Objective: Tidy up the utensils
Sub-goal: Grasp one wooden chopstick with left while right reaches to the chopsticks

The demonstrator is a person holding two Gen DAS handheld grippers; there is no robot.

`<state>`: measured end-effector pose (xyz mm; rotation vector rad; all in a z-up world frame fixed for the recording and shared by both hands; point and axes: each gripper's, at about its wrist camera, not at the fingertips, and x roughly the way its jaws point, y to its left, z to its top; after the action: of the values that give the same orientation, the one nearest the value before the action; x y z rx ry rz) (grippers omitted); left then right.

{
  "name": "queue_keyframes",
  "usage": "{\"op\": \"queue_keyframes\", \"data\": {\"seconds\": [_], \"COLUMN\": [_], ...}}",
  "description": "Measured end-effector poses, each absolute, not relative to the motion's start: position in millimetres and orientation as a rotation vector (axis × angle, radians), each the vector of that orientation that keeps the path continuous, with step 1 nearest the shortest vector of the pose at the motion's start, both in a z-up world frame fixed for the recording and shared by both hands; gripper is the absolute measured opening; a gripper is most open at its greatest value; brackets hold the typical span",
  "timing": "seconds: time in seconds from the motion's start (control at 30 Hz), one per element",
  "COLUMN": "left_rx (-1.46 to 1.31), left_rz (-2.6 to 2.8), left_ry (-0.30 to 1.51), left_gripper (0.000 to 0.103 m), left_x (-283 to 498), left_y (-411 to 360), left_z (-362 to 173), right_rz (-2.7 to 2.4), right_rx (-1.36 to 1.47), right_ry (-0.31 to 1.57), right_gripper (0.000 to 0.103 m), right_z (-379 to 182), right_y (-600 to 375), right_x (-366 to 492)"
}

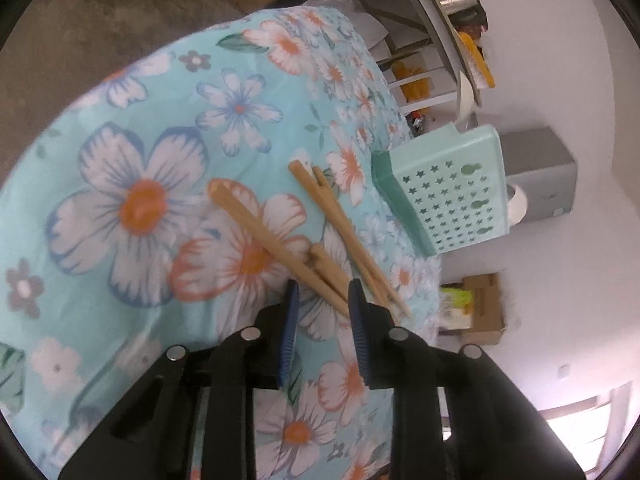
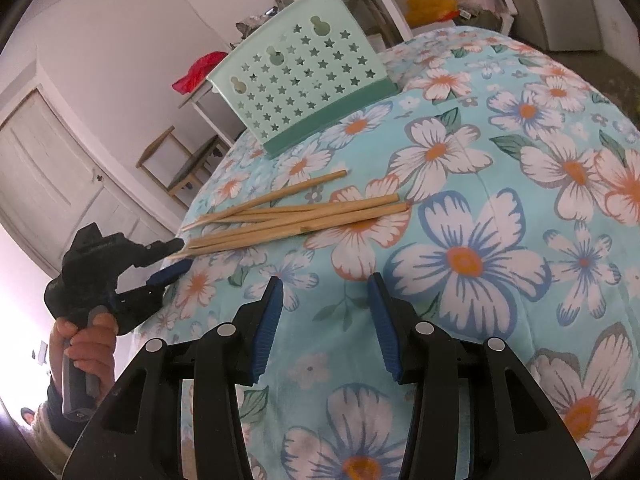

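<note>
Tapering wooden chopsticks (image 2: 292,216) on floral cloth (image 2: 480,200)

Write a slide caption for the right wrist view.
Right gripper hovers open over the floral tablecloth; left gripper reaches the chopsticks before the green basket.

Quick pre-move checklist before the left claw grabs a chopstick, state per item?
1. Left claw lined up at the thin ends of the chopsticks: ok.
2. Pads actually pressing on a stick: cannot tell; tips lie between the blue pads.
3. Single stick isolated: not ok, they overlap in a loose pile.
4. Right claw clear of the pile, open and empty: ok.
5. Green holder upright on the floral cloth, beyond the pile: ok.
6. Holder's opening free: cannot tell, only its perforated wall shows.
</note>
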<state>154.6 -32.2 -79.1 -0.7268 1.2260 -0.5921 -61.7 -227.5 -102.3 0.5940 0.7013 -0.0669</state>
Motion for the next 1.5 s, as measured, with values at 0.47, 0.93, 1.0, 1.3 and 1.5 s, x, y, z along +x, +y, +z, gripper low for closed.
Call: {"op": "queue_keyframes", "data": {"seconds": [0.47,0.93,1.0,1.3,1.5], "left_rx": [0.778,1.171,1.207,1.239,1.358], "left_rz": [-0.715,-0.789,-0.804,-0.872,-0.893], "left_ry": [0.584,0.296,0.277,0.339,0.261], "left_gripper": [0.024,0.014,0.014,0.014,0.013], "left_x": [45.0,22.4,15.8,-4.9,-12.8], "left_y": [-168.5,-212.2,-209.2,-202.0,-211.0], "left_z": [-31.8,-79.2,-77.1,-73.0,-86.8], "right_rz": [-0.081,-0.134,-0.136,-0.136,-0.157], "right_rx": [0.623,0.747,0.747,0.765,0.783], "right_ry": [0.804,0.793,0.794,0.789,0.780], "right_gripper": [0.042,0.042,0.042,0.042,0.042], "right_z": [-91.8,-91.2,-90.5,-90.7,-88.1], "right_y": [-244.3,-273.4,-274.4,-279.8,-284.3], "right_x": [-75.9,-79.8,-77.8,-73.0,-74.1]}}
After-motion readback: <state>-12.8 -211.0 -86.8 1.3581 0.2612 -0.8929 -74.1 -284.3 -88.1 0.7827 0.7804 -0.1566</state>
